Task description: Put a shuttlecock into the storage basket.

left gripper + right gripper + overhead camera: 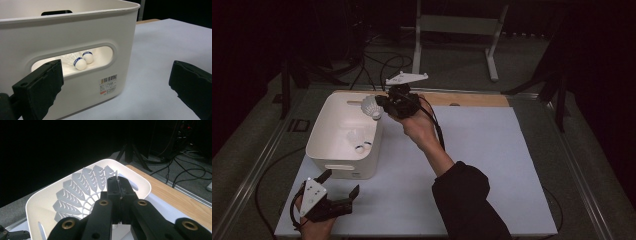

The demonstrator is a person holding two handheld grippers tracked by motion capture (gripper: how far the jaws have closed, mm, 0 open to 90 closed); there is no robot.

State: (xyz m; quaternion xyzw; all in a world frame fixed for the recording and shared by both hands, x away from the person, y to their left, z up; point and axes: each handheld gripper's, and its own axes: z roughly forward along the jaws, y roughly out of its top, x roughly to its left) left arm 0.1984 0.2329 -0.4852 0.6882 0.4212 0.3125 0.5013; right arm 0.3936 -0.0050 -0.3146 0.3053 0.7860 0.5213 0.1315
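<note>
The high view looks forward and down over the whole bench (492, 150); both gripper views sit close to the white bin (324, 135), shared by all.

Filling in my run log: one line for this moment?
right gripper: shut on shuttlecock, over bin | left gripper: open, idle | two shuttlecocks inside

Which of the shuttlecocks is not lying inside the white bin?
The shuttlecock that the right hand-held gripper holds above the white bin; two others lie on its bottom.

The right gripper (384, 107) is gripping a white shuttlecock (373, 107) over the white bin (328, 155), at its two o'clock corner. The left gripper (343, 184) is resting open on the surface (492, 150), at the bin's six o'clock.
</note>
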